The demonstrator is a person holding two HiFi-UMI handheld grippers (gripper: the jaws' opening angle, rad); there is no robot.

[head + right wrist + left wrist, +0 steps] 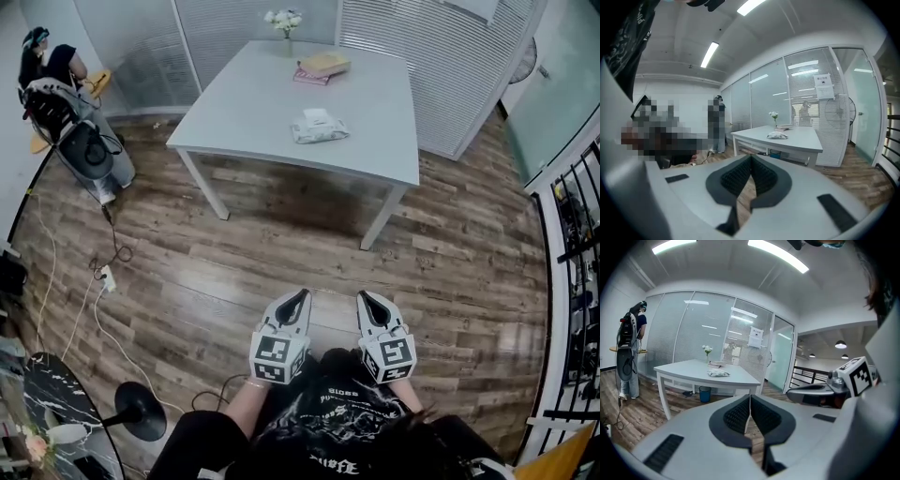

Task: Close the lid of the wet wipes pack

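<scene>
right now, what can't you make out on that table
Wipes pack: too small in every view to tell if its lid is open.
Books: head view, covers too small to read.
Table: far legs hidden under its top, head view.

The head camera looks steeply down over the left gripper and right gripper, close below it, and across the wooden floor to the table, well away near the top edge. Each gripper camera rides low, facing along its own jaws towards that distant table. All three views share the table and its wet wipes pack; the left gripper view also catches the right gripper
</scene>
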